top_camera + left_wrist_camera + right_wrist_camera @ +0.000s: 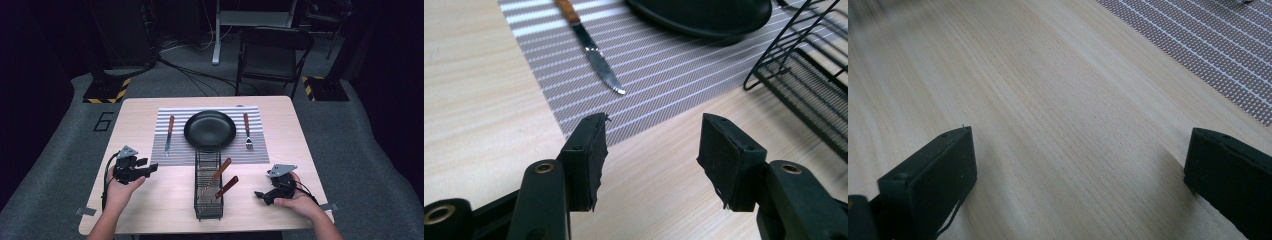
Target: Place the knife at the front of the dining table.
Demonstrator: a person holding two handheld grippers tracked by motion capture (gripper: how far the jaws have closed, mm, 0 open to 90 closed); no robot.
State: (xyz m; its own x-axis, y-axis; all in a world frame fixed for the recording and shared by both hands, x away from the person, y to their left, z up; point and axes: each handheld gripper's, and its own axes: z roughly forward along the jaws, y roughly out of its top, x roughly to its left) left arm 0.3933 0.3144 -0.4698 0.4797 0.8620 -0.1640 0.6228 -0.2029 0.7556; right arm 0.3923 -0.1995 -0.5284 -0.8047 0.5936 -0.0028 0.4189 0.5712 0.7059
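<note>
On the pale wooden table (150,210) lies a grey striped placemat (210,155) carrying a round black plate (210,129), a wooden-handled knife (169,134) to its left and a wooden-handled fork (247,131) to its right. Nearer, a black wire basket (208,200) holds two wooden-handled utensils (221,179). Left tongs (150,169) and right tongs (260,195) rest either side of it, both with jaws apart, empty.

Black plate (210,129) on grey-and-white striped placemat (257,150); pale wooden table (165,200).
</note>
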